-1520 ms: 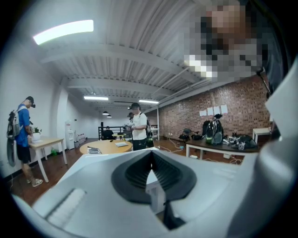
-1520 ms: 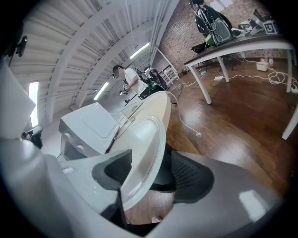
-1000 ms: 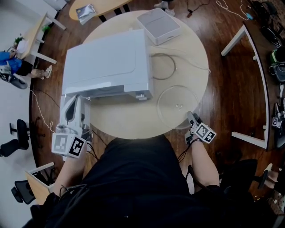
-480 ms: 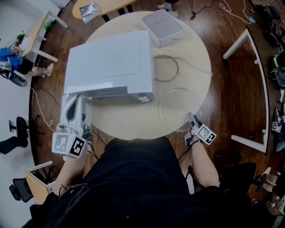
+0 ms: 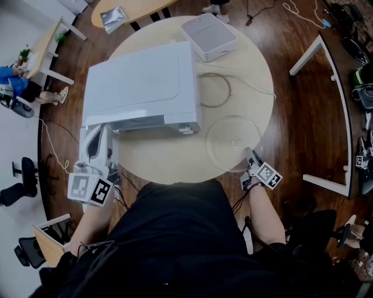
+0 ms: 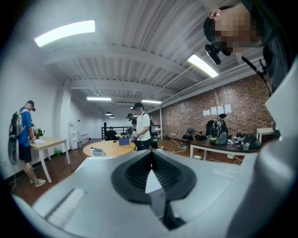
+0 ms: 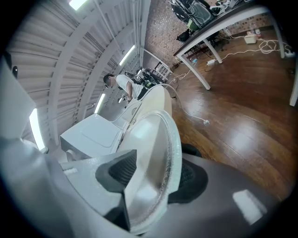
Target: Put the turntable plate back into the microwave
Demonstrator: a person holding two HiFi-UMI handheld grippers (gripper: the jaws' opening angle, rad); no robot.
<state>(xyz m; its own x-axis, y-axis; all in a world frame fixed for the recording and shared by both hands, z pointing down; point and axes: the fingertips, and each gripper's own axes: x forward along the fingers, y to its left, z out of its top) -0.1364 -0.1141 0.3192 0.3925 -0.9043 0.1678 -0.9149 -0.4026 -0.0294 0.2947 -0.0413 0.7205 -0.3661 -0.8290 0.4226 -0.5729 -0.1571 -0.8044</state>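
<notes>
Count so far:
- 1 microwave (image 5: 140, 84)
- 1 glass turntable plate (image 5: 226, 138)
- 1 thin ring (image 5: 229, 90)
- 1 white box (image 5: 208, 36)
- 1 round table (image 5: 169, 158)
- 1 oval table (image 5: 137, 8)
- 1 silver bag (image 5: 112, 17)
- 2 grippers: left gripper (image 5: 104, 130), right gripper (image 5: 249, 153)
- Bystanders: 1 person at a desk (image 6: 23, 135), 2 standing people (image 6: 142, 126) further back

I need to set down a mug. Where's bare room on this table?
Bare strip along the near edge, in front of the microwave, left of the turntable plate. The right side is crowded: plate, wire ring; the white box fills the far edge.
</notes>
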